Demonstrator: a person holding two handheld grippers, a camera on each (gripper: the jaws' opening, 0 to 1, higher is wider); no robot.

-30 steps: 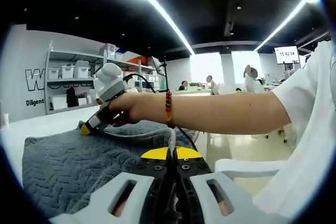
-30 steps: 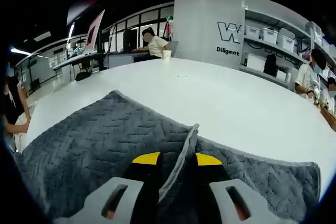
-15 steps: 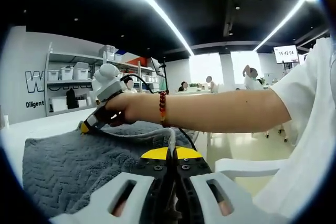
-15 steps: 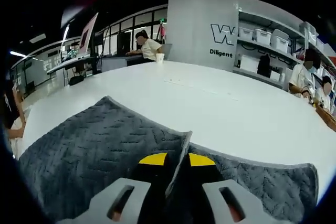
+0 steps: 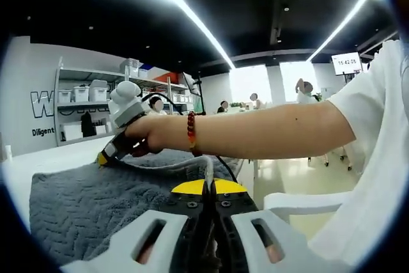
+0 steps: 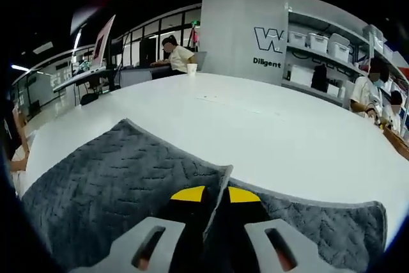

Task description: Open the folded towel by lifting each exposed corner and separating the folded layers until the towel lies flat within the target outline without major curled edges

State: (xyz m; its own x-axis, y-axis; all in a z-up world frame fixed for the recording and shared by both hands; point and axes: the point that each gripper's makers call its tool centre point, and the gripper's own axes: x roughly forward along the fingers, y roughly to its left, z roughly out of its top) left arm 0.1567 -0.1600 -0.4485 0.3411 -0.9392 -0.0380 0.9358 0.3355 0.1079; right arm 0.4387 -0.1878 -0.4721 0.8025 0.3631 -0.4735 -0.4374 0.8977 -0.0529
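right gripper (image 6: 208, 194) has closed on towel (image 6: 121, 177) edge since a second ago | left gripper (image 5: 209, 187) pinches another edge | layers still folded on counter (image 6: 255, 126), unfolding barely begun

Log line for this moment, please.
towel: grey, on white table, layers not yet flat | right gripper: shut on towel edge | left gripper: shut on towel edge

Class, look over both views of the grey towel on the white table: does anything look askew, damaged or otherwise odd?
Nothing looks damaged or spilled. The grey towel is not flat, though: in the right gripper view a pale-edged layer stands up between the jaws of the right tool, shut on it. The left tool also pinches a towel edge. The white table looks clean.
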